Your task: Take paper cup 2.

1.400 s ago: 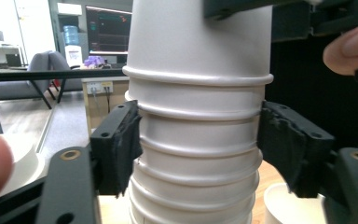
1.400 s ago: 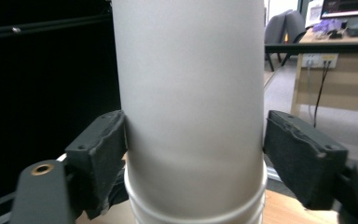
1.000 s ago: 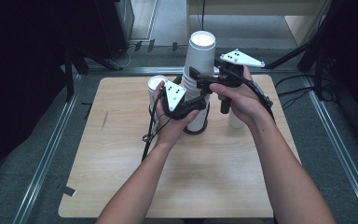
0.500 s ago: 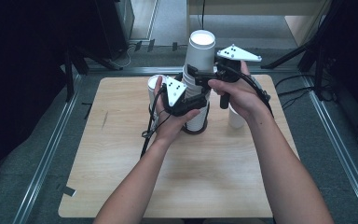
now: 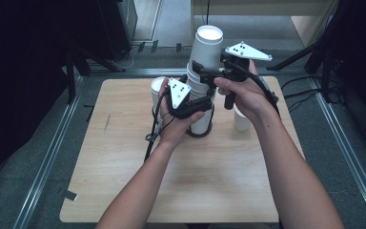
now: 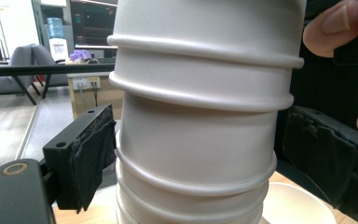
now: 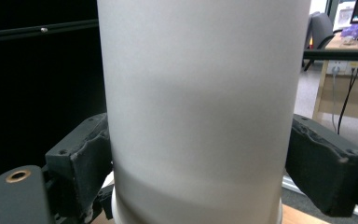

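Upright at the far middle of the counter [image 5: 124, 191], the stack of white cups [image 5: 201, 102] is standing. Low down, the left gripper [image 5: 205, 102] is flanking it, jaws just widening, pads barely apart from it. Higher up, the right gripper [image 5: 196, 70] is clasping the top cup [image 5: 208, 45], both pads touching.

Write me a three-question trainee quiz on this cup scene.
1. True or false: the cup stack stands on the wooden table.
2. The jaws of the right tool stand on either side of: A the top cup; B the lowest cup; C nothing.
3. How many loose cups stand beside the stack?
Key: 1 true; 2 A; 3 two, one on each side.
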Tool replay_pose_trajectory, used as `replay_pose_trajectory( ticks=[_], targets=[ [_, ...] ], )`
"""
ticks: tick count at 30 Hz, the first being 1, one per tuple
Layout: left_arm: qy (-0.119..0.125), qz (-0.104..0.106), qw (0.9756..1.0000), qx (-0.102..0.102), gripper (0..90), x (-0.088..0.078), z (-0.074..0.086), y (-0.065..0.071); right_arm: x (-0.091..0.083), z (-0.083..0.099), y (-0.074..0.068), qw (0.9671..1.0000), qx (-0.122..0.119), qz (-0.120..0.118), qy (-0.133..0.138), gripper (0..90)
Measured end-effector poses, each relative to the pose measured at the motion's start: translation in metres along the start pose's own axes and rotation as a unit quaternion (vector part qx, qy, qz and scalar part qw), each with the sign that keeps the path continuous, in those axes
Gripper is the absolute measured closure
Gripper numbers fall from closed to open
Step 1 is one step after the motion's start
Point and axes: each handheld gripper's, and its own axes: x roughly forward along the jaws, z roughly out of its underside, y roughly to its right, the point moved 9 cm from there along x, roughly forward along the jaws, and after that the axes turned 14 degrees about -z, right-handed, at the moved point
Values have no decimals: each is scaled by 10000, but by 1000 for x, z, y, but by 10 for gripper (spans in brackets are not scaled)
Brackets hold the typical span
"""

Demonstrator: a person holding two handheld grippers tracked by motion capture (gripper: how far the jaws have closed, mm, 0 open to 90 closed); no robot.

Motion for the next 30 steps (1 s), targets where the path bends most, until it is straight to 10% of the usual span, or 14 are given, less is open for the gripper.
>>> replay_pose_trajectory(
  ticks=[30],
  targets=[
    [-106,-42,9999,86,102,7,-4,2,-1,-2,-1,9999,-96,60,-23,147]
  ],
)
